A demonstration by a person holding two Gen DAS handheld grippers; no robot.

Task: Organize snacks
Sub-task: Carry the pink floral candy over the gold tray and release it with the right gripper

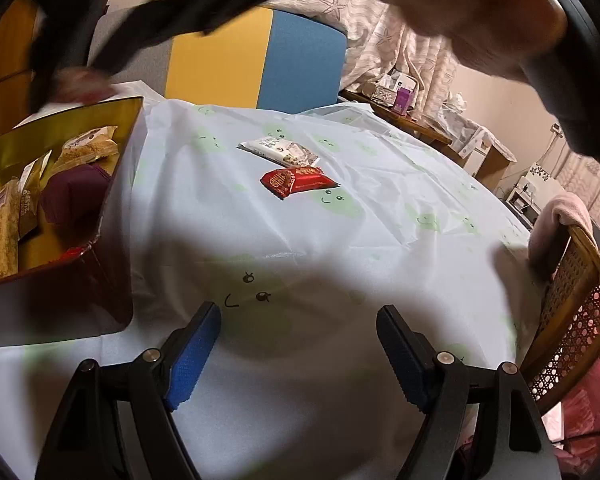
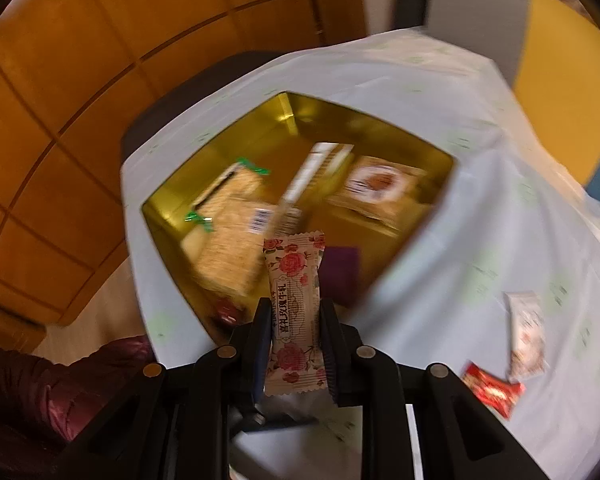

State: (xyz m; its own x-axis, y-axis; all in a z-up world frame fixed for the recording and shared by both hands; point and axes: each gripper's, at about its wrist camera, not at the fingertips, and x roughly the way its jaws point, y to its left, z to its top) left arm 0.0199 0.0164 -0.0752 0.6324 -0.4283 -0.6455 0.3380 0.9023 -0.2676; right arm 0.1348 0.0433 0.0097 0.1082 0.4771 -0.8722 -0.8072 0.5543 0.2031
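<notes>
Rose-printed candy (image 2: 295, 312), its Chinese label too blurred to read, sits clamped in the right claw (image 2: 295, 346) above the gold box (image 2: 380, 128). Left claw (image 1: 298, 354) gapes wide, holding nothing.

Dim, warm indoor light. Broad soft shadow across the tablecloth (image 1: 380, 200) nearest the lens; glare inside the gold tin (image 2: 284, 112). Heavy motion blur around the tin, fisheye bending toward the edges.

Black-framed left tongs (image 1: 298, 354) with ribbed blue pads (image 1: 194, 356), round brass-coloured pivot screws; matching right tongs (image 2: 294, 346).
</notes>
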